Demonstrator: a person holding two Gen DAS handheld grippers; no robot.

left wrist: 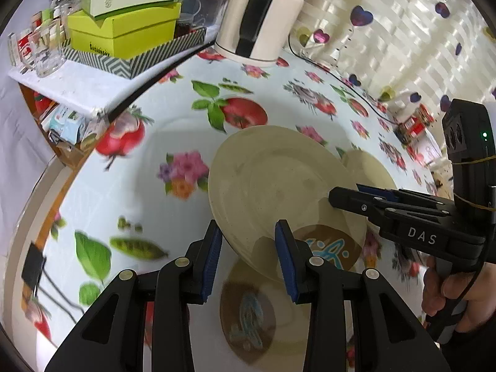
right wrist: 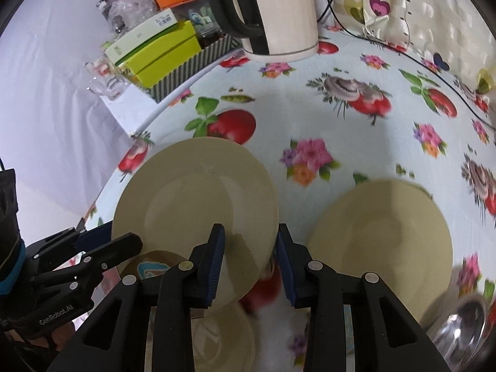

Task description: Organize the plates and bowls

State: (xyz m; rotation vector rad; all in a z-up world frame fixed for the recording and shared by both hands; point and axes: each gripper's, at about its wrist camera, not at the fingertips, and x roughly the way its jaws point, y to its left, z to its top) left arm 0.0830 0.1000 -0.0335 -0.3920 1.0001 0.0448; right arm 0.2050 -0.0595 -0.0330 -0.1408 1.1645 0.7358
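both jaws astride lifted plate [left wrist: 272, 183] rim

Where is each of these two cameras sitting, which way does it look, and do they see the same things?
Left wrist: on the left gripper, looking down its fingers at a cream plate held tilted; the right gripper and hand show.
Right wrist: on the right gripper, looking down at that plate and a second plate; the left gripper shows.
Shared: the held plate, kettle, green box, fruit-print tablecloth.
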